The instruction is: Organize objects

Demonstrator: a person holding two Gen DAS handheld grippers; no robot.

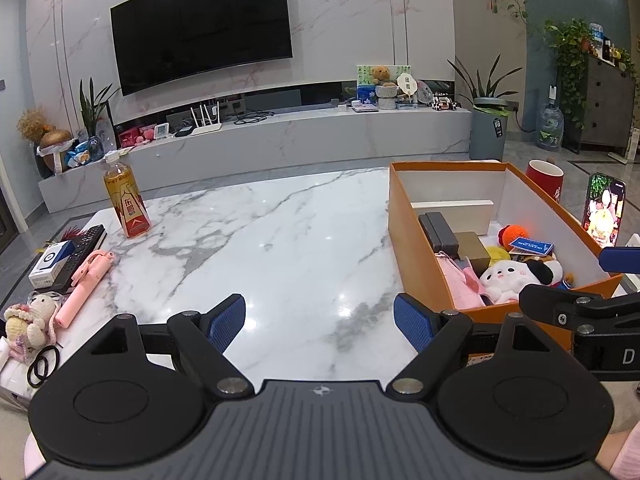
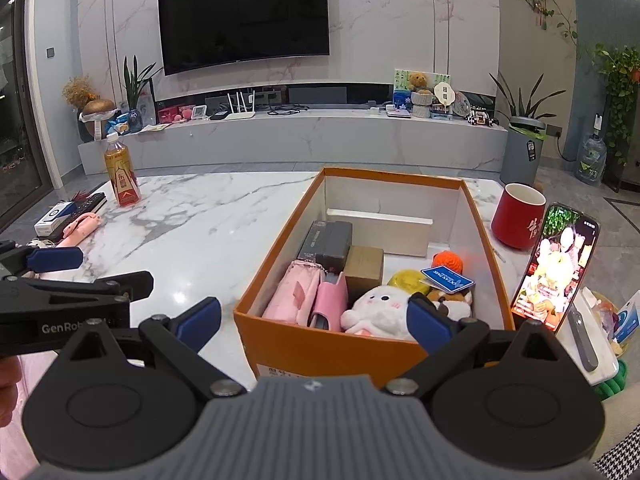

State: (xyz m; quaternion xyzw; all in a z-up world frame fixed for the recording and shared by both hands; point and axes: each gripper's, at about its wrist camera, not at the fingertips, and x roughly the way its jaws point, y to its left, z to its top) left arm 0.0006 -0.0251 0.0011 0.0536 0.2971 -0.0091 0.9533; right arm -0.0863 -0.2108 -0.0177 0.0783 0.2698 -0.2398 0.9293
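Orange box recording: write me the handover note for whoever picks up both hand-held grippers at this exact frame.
Left hand-held gripper: open, empty, above the marble table.
Right hand-held gripper: open, empty, at the near edge of the orange box.
Done: the box already holds a white plush, pink pouch, grey case, brown box and other small items.
Left: on the table's left side, the pink selfie stick, remote, white-and-blue box, crochet doll, hair ties and drink bottle remain outside the box.
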